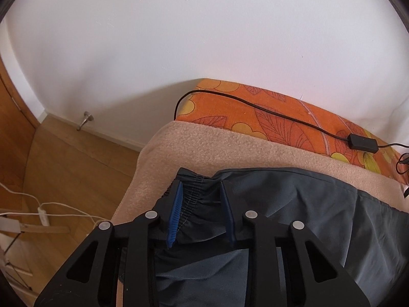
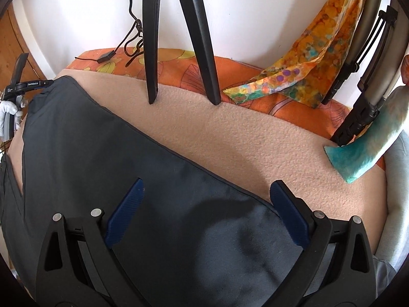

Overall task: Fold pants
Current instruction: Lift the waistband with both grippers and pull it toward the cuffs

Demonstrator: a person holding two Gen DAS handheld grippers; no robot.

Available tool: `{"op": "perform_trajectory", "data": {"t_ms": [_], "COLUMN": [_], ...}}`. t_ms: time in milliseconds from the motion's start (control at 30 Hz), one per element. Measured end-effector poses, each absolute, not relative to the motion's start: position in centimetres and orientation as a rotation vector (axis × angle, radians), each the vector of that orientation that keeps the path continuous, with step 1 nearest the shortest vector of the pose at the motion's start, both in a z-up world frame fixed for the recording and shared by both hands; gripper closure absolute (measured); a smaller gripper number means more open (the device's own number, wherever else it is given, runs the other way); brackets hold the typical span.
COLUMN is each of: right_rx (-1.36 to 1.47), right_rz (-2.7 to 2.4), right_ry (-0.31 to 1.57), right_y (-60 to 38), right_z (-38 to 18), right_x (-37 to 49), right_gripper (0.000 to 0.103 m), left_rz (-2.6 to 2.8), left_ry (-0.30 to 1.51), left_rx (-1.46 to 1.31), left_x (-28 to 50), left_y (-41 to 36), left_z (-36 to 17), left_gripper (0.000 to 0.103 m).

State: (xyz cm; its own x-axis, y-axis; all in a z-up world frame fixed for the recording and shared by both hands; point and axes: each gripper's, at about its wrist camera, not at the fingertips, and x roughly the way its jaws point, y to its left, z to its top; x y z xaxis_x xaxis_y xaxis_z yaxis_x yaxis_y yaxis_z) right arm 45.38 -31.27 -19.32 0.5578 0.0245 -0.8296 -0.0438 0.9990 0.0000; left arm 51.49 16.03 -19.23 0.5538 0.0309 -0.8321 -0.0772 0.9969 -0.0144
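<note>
My left gripper (image 1: 202, 202) pinched the pants' (image 1: 294, 204) gathered elastic waistband (image 1: 198, 195); my right gripper (image 2: 207, 212) hung open over smooth cloth. Only its view showed a scarf (image 2: 306, 76).

I read this as a home bedroom: bed (image 1: 268, 107) with orange floral cover, beige fleece blanket (image 2: 230, 138), wooden floor (image 1: 71, 168), white wall (image 1: 204, 30), doorstop (image 1: 85, 120).

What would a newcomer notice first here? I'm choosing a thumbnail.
Dark grey pants spread across a beige fleece blanket dominate both views. The left tool pinches their bunched elastic waistband at the blanket's left end, while the right tool straddles a leg, wide open. A bright patterned scarf hangs behind.
</note>
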Motion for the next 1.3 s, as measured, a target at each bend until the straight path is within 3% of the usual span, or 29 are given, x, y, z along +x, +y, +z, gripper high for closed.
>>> {"op": "perform_trajectory", "data": {"t_ms": [133,233,267,300,333,533,567,633,733,767,1000,1033,1067,1100,1300], "right_rx": [-0.062,-0.071,-0.075,-0.076,-0.061,-0.073,-0.066,-0.062,-0.051,-0.053,-0.077,-0.081,-0.084,-0.084,-0.1], "right_rz": [0.038,0.031,0.02,0.013,0.028,0.047,0.052,0.058,0.064,0.065,0.069,0.068,0.065,0.062,0.055], "right_ry": [0.985,0.97,0.966,0.961,0.967,0.945,0.942,0.935,0.928,0.925,0.93,0.931,0.931,0.93,0.934], "right_y": [-30.5,-30.1,-30.1,-30.2,-30.4,-30.2,-30.2,-30.3,-30.2,-30.1,-29.3,-29.2,-29.1,-29.1,-28.6], "right_z": [-20.0,-19.8,-19.7,-19.5,-19.3,-18.3,-18.1,-17.7,-17.2,-17.1,-16.8,-16.8,-16.8,-16.8,-16.7], "right_x": [45.0,44.5,44.3,44.1,44.0,43.1,43.0,42.7,42.9,42.9,43.0,43.0,43.1,43.1,43.0], "right_gripper": [0.018,0.037,0.049,0.08,0.096,0.099,0.099,0.099,0.1,0.1,0.1,0.1,0.1,0.1,0.1], "left_rz": [0.033,-0.008,-0.018,-0.031,-0.037,-0.043,-0.046,-0.041,-0.048,-0.031,0.025,0.021,-0.003,-0.026,-0.052], "left_ry": [0.957,0.937,0.93,0.925,0.919,0.866,0.869,0.901,0.945,0.955,0.988,0.97,0.957,0.946,0.926], "left_rx": [-0.086,-0.108,-0.111,-0.112,-0.114,-0.226,-0.24,-0.259,-0.226,-0.189,-0.098,-0.075,-0.068,-0.077,-0.097], "left_x": [51.0,50.7,50.5,50.5,50.4,50.6,50.8,51.4,51.9,52.2,52.6,52.4,52.2,52.0,51.1], "left_y": [16.9,17.0,16.9,16.8,16.7,18.0,18.1,18.2,17.5,17.2,16.0,15.7,15.4,15.3,15.2], "left_z": [-19.1,-18.9,-18.9,-18.8,-18.7,-17.6,-17.6,-17.7,-18.2,-18.5,-19.7,-19.6,-19.5,-19.5,-18.5], "left_gripper": [0.096,0.101,0.101,0.102,0.102,0.102,0.098,0.082,0.042,0.039,0.041,0.046,0.063,0.074,0.082]}}
